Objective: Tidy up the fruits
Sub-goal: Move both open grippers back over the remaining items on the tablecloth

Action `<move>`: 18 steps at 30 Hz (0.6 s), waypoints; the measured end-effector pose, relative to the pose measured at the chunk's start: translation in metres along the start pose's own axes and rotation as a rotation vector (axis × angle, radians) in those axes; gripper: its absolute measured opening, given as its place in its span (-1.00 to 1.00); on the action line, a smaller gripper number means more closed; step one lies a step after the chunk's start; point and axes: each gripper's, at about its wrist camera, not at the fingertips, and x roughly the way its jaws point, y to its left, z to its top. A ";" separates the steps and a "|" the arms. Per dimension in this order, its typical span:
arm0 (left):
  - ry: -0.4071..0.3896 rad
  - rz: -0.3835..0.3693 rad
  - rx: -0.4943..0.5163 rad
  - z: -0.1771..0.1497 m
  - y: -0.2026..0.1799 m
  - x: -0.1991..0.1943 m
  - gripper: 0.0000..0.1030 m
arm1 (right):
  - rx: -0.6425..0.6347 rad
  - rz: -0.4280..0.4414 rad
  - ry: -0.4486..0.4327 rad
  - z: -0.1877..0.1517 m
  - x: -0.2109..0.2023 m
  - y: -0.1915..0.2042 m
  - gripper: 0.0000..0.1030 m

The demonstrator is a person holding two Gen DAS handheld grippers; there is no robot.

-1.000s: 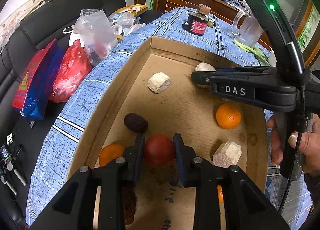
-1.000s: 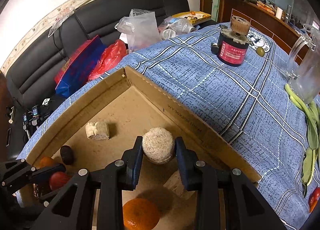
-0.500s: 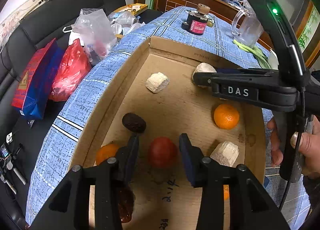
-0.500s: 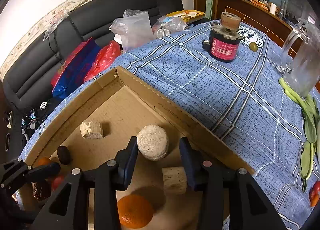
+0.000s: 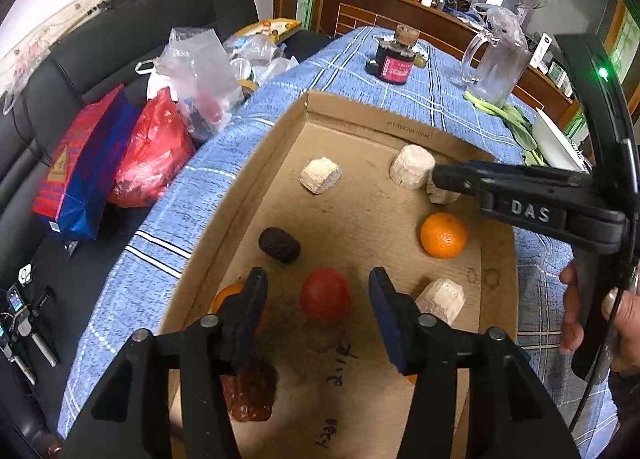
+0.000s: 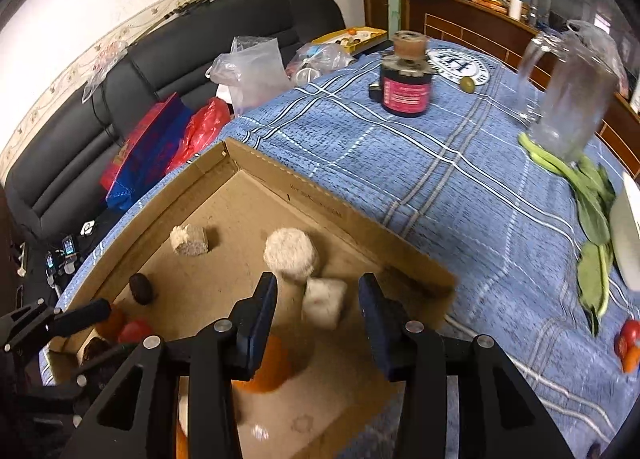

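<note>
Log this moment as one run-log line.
left gripper: open, straddling red fruit | right gripper: open, over white block | cardboard tray: fruits inside

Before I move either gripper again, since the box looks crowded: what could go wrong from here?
1. The open left gripper straddles the red fruit, loose on the box floor; a finger nudge could roll it toward the dark fruit.
2. The right gripper hangs open by two pale lumps that touch; closing may catch both.
3. The two grippers work close inside one cardboard box and might collide.
</note>
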 end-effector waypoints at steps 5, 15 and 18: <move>-0.043 0.025 0.019 -0.005 -0.005 -0.018 0.14 | 0.029 -0.004 -0.022 -0.018 -0.025 -0.004 -0.10; -0.097 0.049 0.060 -0.023 -0.027 -0.051 0.29 | 0.082 0.007 -0.063 -0.079 -0.091 -0.016 -0.10; -0.106 0.049 0.068 -0.027 -0.038 -0.057 0.30 | 0.123 0.010 -0.075 -0.107 -0.112 -0.027 -0.10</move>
